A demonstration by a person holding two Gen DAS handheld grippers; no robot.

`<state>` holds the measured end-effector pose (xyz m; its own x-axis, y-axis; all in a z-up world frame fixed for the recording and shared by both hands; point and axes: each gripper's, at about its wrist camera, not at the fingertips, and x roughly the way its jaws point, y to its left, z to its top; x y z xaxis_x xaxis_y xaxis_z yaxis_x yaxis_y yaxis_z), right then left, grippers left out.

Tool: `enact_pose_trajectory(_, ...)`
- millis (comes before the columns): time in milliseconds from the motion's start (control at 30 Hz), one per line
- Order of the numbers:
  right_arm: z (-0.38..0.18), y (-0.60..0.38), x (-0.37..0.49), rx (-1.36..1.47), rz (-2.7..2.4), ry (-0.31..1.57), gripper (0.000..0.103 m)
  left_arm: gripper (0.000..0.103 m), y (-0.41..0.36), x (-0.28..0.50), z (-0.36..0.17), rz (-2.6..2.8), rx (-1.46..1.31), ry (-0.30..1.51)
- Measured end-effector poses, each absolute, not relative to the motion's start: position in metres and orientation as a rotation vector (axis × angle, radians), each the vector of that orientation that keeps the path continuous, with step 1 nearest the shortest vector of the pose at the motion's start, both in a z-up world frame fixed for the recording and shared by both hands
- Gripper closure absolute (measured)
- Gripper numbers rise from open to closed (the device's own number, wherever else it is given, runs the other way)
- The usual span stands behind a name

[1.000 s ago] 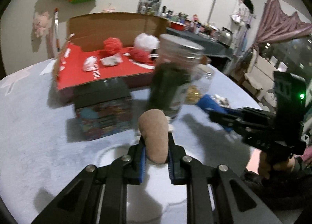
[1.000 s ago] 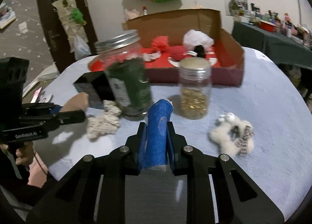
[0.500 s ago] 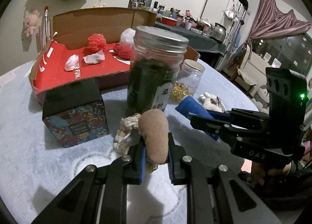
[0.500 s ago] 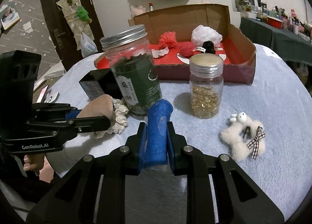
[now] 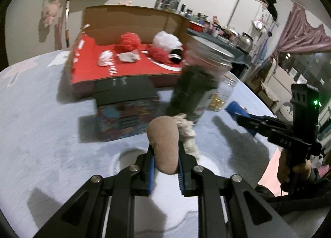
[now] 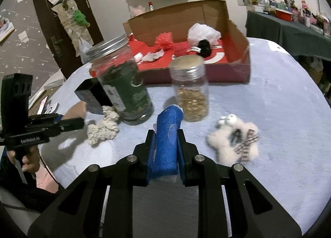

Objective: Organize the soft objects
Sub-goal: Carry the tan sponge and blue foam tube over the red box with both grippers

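You have swung both views over the last half second: the cardboard box [image 5: 132, 37] with the red floor sits again at 12 o'clock of the left wrist view, where a moment ago the big green-filled jar [image 5: 198, 84] filled the centre; that jar is now at 1 o'clock and smeared by motion. In the right wrist view the box [image 6: 238, 37] stays at 12 to 1 o'clock and the small jar of gold beads [image 6: 191, 91] stands just beyond your tool. The black printed box [image 5: 126, 111] remains between the left tool and the cardboard box. Grips unchanged: the left gripper [image 5: 165, 167] is clamped on the tan plush piece [image 5: 164, 142], the right gripper [image 6: 165, 151] on the blue foam piece [image 6: 167, 138]. Both soft pieces are lifted clear of the table [image 6: 279, 113]. The knitted cream piece [image 6: 103, 130] lies by the big jar's base, the fluffy white toy [image 6: 235, 142] at 3 o'clock of the right tool, both untouched. Judgement: you are carrying two items toward the box; neither has arrived, and two more remain.
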<state>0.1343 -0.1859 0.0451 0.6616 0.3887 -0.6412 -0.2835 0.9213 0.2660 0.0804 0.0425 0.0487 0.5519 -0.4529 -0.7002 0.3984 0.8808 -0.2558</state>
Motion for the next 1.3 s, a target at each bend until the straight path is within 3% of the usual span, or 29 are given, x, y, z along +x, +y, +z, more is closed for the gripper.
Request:
enact_pose_trajectory(800,0.059,-0.231,0.183,-0.038,0.365,0.816,0.084,0.084,0.113,0.122,0.034,-0.372,0.106,0.877)
enact_pose_trajectory(1300,0.084,-0.219,0.230,-0.198,0.448,0.787,0.084,0.084,0.105,0.165,0.078,-0.474,0.233,0.815)
